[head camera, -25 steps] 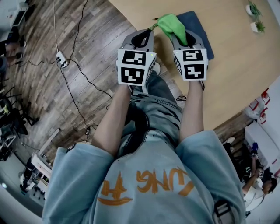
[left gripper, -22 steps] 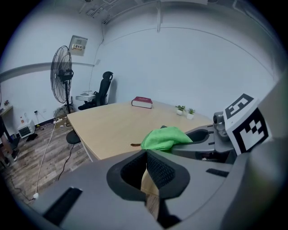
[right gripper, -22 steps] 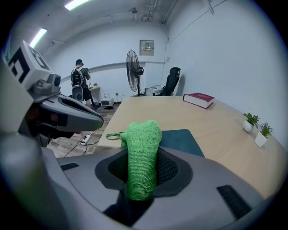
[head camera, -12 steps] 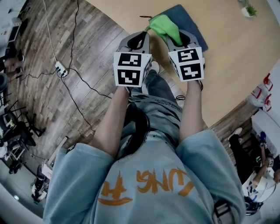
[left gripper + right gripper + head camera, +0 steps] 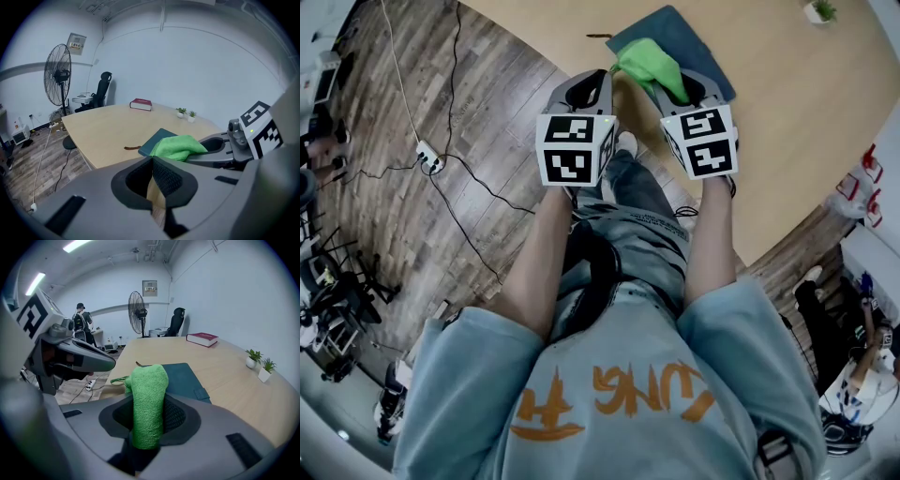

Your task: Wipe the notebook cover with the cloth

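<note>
Wood table (image 5: 787, 122), notebook (image 5: 694, 45) at 12 o'clock. Right gripper (image 5: 148, 414) clamped on cloth (image 5: 149, 385) over notebook's near edge. Left gripper (image 5: 153, 164) at its 9 o'clock, jaws together, empty.

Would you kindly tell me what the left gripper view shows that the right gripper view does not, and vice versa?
Only the left gripper view: the left gripper with fingers shut together on nothing. Only the right gripper view: the right gripper with fingers pinching the fuzzy green cloth, and a person standing at the back. Both: the dark teal notebook on the light wooden table, a red book and a black pedestal fan.
</note>
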A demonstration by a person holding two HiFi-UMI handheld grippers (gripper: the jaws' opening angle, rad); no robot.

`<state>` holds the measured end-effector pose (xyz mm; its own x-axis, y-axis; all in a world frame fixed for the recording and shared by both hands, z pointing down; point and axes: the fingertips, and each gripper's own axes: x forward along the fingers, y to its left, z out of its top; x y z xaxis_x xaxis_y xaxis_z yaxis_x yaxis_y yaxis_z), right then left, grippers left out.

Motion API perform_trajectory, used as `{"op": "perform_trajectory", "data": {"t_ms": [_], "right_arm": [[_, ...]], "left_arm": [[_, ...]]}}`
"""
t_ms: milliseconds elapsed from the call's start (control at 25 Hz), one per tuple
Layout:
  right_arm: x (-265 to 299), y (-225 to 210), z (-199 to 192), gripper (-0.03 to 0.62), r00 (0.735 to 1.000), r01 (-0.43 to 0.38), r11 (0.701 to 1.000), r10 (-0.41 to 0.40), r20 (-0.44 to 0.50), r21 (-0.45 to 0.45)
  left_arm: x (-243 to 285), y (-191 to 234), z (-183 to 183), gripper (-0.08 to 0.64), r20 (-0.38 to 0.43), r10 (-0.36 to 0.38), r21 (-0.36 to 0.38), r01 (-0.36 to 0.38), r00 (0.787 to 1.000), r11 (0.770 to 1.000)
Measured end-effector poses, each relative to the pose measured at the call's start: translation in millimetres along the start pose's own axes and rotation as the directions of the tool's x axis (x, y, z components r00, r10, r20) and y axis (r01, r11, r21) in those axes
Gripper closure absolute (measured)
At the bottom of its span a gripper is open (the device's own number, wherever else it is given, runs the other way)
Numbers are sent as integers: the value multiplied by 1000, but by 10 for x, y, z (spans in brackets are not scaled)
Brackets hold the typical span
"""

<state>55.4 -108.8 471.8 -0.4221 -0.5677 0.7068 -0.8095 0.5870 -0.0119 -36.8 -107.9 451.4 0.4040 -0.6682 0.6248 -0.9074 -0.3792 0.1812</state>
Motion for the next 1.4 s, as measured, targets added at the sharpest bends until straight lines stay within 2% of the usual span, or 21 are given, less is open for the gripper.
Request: {"op": "perform_trajectory", "data": {"t_ms": [960,1400], "right_arm": [[-335,24,-337,482,992,-121,993,120,-31,-6],[-576,-14,-587,482,977,-206,978,205,-54,-16]], "left_arm": [[127,-205,84,541,12,-33,34,32,999,999],[256,-437,122,541,-4,-72,64,72,997,995]]}}
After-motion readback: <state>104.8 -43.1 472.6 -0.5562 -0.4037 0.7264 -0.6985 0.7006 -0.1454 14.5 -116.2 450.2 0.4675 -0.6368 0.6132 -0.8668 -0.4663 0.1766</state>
